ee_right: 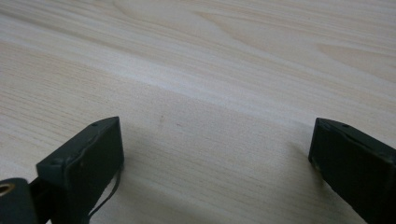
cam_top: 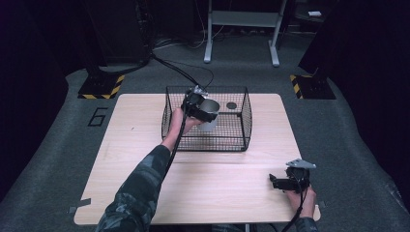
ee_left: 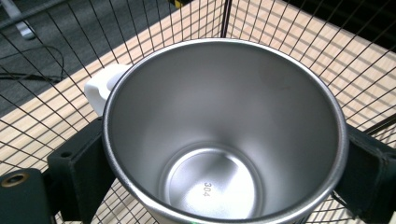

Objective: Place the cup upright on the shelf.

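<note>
We see the left gripper (cam_top: 202,108) clamped across a steel mug (ee_left: 224,135) with white handle, held inside the wire basket (cam_top: 241,140), likely for placing or lifting out. Right gripper (cam_top: 283,182) idles over the wooden table (cam_top: 140,145), jaws apart, empty.

Only two readable bits here: "304" stamped on the inside bottom of the steel cup (ee_left: 224,135), seen from the left gripper view, and a big "6" marked on the floor (cam_top: 72,104) just off the counter's far-left corner.
</note>
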Available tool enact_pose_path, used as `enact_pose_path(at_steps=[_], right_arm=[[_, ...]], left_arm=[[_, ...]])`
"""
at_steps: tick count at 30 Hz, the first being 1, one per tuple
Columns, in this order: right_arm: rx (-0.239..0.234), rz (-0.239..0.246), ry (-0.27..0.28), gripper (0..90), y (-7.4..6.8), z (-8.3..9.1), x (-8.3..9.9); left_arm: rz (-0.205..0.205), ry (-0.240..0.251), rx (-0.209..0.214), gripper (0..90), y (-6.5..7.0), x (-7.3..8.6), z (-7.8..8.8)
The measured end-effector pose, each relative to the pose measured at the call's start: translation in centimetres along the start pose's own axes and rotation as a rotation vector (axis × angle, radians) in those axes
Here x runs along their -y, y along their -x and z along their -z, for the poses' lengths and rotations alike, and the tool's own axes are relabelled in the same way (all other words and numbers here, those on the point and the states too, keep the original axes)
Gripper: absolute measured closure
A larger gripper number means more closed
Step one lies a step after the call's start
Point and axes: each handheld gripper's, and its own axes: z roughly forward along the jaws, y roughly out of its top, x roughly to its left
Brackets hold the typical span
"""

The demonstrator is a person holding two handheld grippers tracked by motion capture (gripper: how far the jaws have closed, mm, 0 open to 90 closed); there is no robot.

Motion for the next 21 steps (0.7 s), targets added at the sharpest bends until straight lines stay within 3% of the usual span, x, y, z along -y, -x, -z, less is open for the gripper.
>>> enact_pose_path(at_steps=[4, 21], right_arm=[[0.000, 0.001, -0.001, 2.9, 0.0, 0.0, 0.0], [0.000, 0.001, 0.000, 3.1, 0.0, 0.0, 0.0]], left_arm=[[-0.010, -0.024, -0.002, 7.4, 0.0, 0.1, -0.7], [0.019, -0.071, -0.010, 7.4, -0.6, 0.7, -2.7]])
